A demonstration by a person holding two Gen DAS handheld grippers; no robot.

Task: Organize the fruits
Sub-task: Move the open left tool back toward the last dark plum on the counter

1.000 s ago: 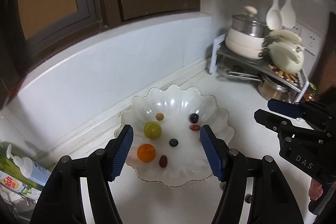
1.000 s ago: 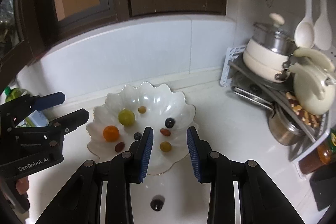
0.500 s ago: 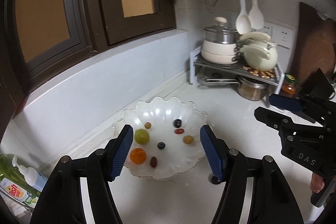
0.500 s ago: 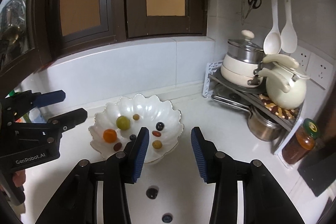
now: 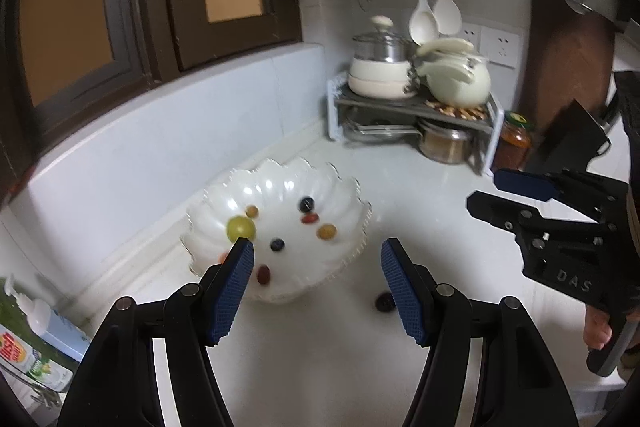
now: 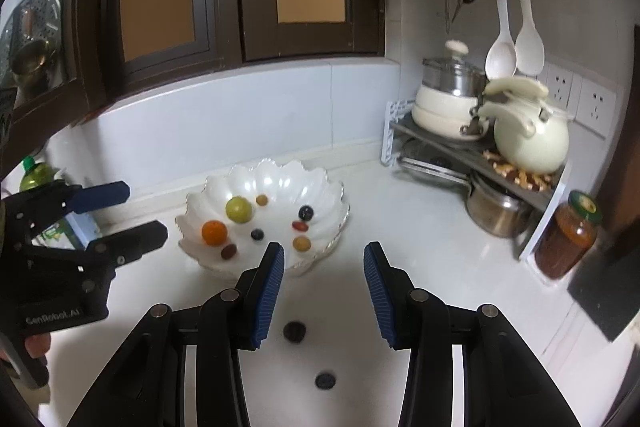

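While you look along the left gripper, its blue pads stand well apart with nothing between them. It points at the near rim of the white scalloped bowl. In the bowl lie a green fruit, a yellow-brown one, a dark berry, and several more small pieces. One dark fruit lies on the white bench, just outside the bowl and partly behind the right pad. The right gripper shows at the right edge, a fingertip visible on its handle.

Along the right gripper, the jaws have just been opening and now stand apart, empty. The bowl sits just beyond the left pad; an orange fruit is plain here. Two strays lie on the bench: a dark wrinkled fruit low between the jaws, and a blue-black berry nearer the camera.

Judgement: step in hand is the pass between picks; most fruit is bowled, two pieces remain. The next move calls for you to lower the right gripper over the wrinkled fruit, centre it between the pads, and close gently, since it is small, round and likely to roll.
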